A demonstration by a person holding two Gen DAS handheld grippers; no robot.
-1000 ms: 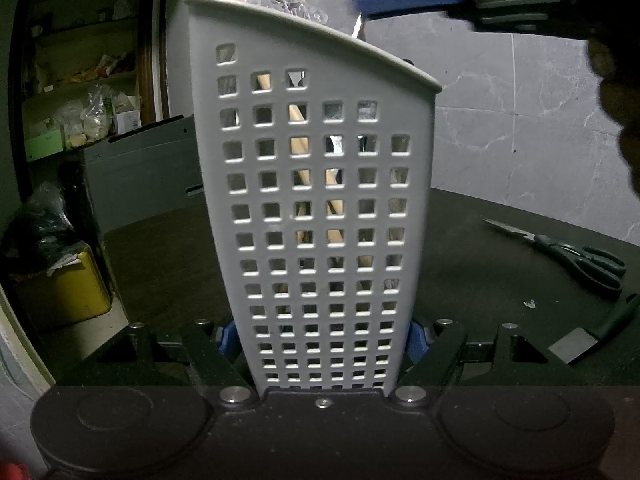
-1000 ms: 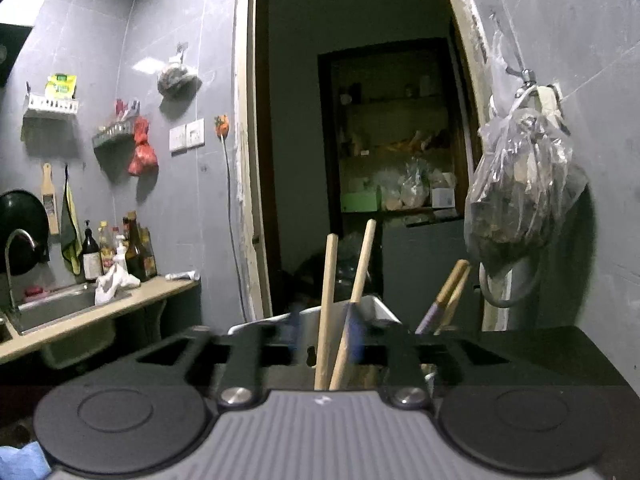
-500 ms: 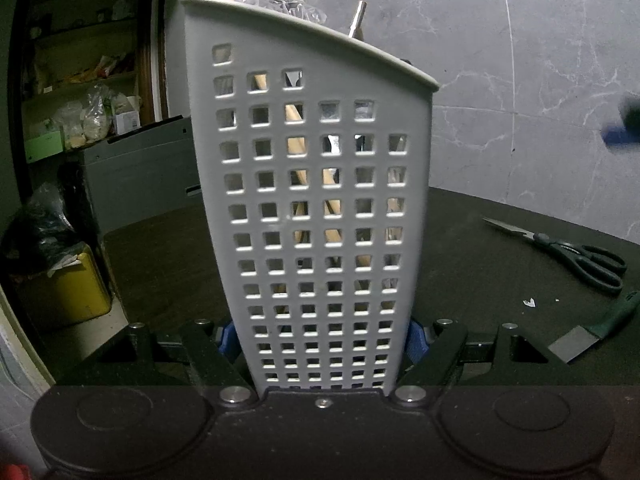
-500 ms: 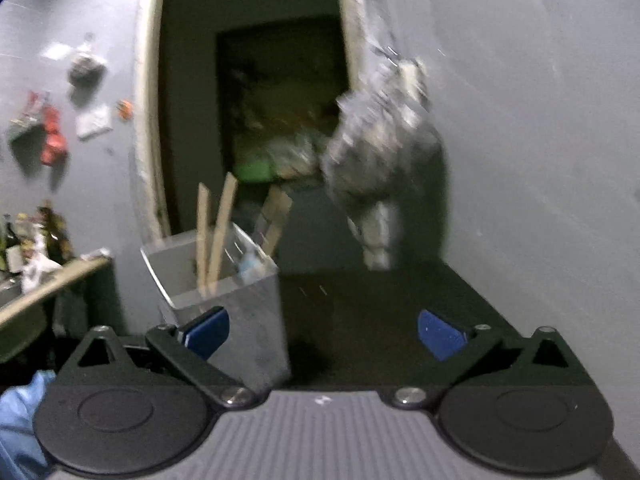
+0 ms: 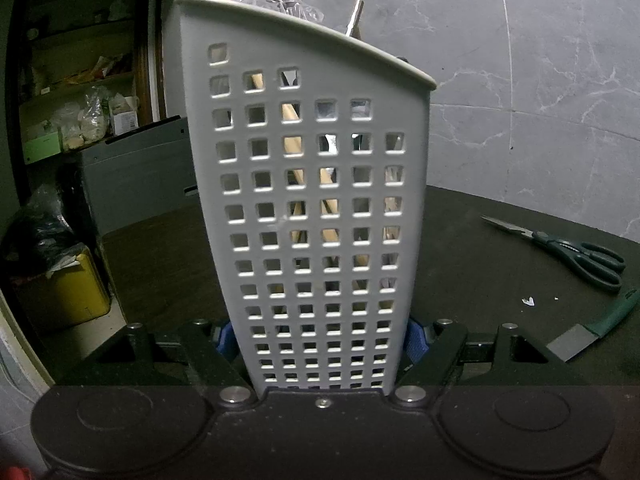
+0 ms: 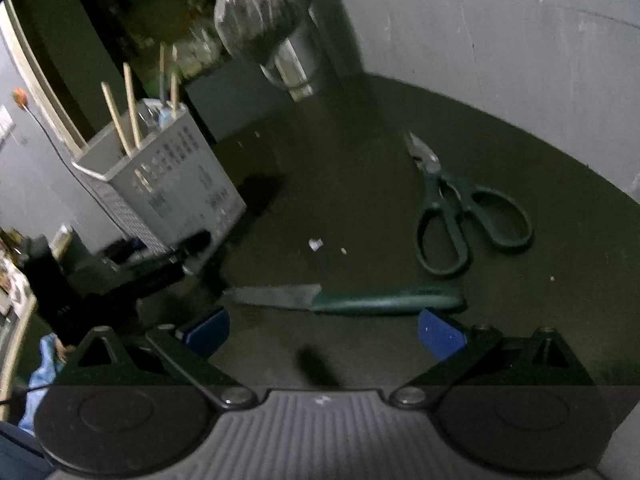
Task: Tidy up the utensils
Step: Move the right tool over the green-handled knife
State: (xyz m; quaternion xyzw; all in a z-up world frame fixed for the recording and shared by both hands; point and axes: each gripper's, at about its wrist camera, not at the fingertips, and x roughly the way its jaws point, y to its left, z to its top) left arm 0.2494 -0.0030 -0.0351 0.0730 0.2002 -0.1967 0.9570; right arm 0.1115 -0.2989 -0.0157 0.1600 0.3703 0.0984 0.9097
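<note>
On the dark bench [image 6: 360, 168], my left tongs [image 5: 320, 340] clamp the white perforated holder [image 5: 312, 200] upright; wooden sticks and a few other utensils already stand in it. My right tongs [image 6: 324, 332] have just been opening and now gape wide with nothing between them, hovering just short of the green-handled knife [image 6: 352, 300]. The scissors [image 6: 460, 220] lie beyond it. I judge those two remain.
</note>
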